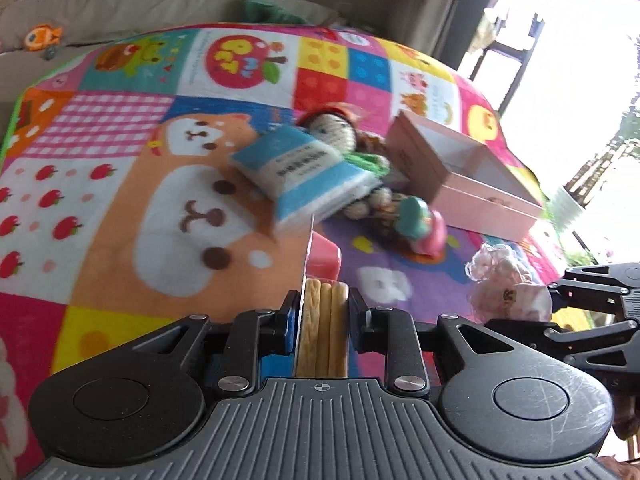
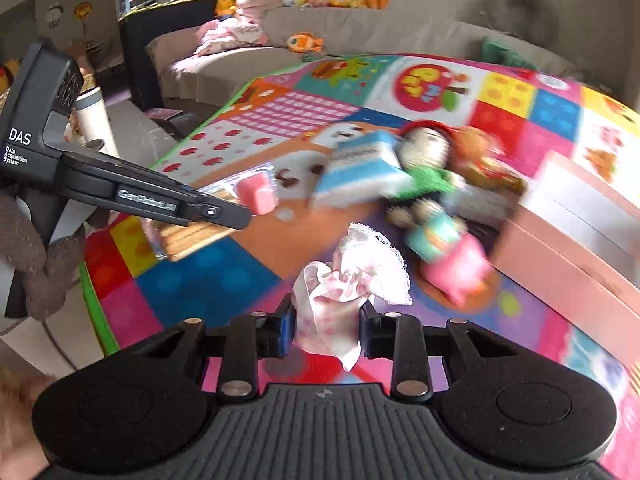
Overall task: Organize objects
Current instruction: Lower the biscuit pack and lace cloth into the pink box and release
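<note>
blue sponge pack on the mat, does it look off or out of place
Yes. The blue sponge pack sits tilted, propped on the crochet doll, rather than flat on the mat or inside the open pink box beside it.

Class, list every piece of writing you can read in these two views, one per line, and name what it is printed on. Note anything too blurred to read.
"DAS" and "Data Acquisition System": on the left gripper, upper housing, right wrist view.
Brand lettering along that gripper's side: too blurred to read.
Dark print on the blue-and-white packet: too blurred.
Small print beside the apple picture on the play mat: too small.
Logo on the pink cloth: unreadable.
</note>
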### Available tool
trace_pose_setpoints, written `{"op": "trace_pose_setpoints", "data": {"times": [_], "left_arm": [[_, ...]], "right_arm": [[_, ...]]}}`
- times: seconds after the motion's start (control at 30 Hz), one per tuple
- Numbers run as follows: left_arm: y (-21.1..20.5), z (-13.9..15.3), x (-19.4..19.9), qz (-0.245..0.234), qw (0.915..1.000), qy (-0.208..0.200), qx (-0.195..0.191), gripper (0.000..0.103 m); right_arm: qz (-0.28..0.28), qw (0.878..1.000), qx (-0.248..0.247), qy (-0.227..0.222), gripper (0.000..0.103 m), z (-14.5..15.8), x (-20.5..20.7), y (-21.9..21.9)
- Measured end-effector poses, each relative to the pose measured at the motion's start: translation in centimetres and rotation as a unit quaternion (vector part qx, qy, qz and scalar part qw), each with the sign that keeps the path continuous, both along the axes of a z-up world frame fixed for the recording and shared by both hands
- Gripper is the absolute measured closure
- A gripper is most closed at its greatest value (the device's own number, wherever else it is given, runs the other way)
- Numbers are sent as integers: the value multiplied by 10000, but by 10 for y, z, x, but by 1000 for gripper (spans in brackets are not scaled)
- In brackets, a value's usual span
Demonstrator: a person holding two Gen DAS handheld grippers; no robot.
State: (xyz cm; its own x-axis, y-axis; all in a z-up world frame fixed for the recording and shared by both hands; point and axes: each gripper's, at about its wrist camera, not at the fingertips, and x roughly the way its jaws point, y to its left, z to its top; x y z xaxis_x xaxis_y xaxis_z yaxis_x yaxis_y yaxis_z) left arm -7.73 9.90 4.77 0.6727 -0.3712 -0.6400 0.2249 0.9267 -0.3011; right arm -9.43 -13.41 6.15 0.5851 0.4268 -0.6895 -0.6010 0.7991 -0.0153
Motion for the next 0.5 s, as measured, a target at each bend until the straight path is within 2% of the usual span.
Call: {"op": "trace_pose_setpoints", "data": {"times": [0.17,0.3,0.37,0.5], "left_arm": [[-68,34,24,-750,9959,-493,-150,75],[-138,60,79,-1065,9895,-945,-236,75],[-170,63,111,-1098,9882,-1031,-265,75],[-217,40,175,-573,9936,-959,-157,75]], "right_arm": [[-816,9957,28,-438,73,12,-25,-60],[-1315,9880,306,-749,73,18,-28,-91],[-1502,9846,453,-775,73,17,-23,-102],[-1705,9809,624,-692,73,9,-12,-115]]}}
